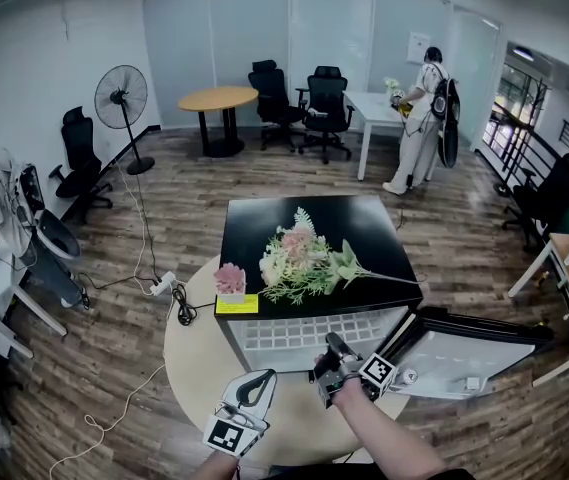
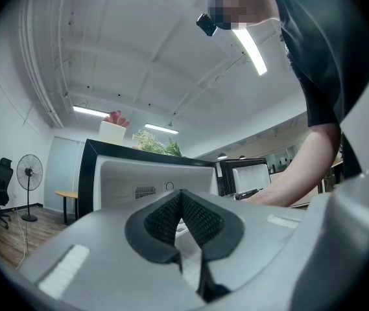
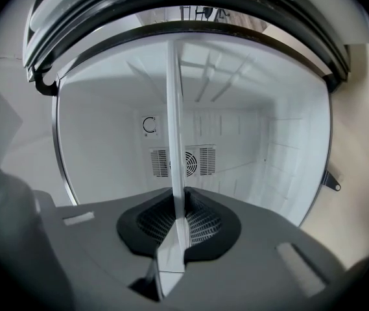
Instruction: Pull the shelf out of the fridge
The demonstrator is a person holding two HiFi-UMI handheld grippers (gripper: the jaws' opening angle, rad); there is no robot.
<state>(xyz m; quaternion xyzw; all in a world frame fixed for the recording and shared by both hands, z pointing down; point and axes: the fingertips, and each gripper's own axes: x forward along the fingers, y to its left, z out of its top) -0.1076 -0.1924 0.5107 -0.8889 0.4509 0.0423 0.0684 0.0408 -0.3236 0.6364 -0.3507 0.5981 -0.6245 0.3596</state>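
A small black fridge stands on a round table with its door swung open to the right. In the right gripper view the white shelf shows edge-on and runs back into the white interior toward the rear vent. My right gripper is shut on the shelf's front edge; in the head view it sits at the fridge's open front. My left gripper hangs lower left, in front of the fridge. Its pads are together with nothing between them.
A flower bunch, a pink potted plant and a yellow note lie on the fridge top. The round beige table carries the fridge. Cables and a power strip lie on the floor at left. People, office chairs and a fan stand farther off.
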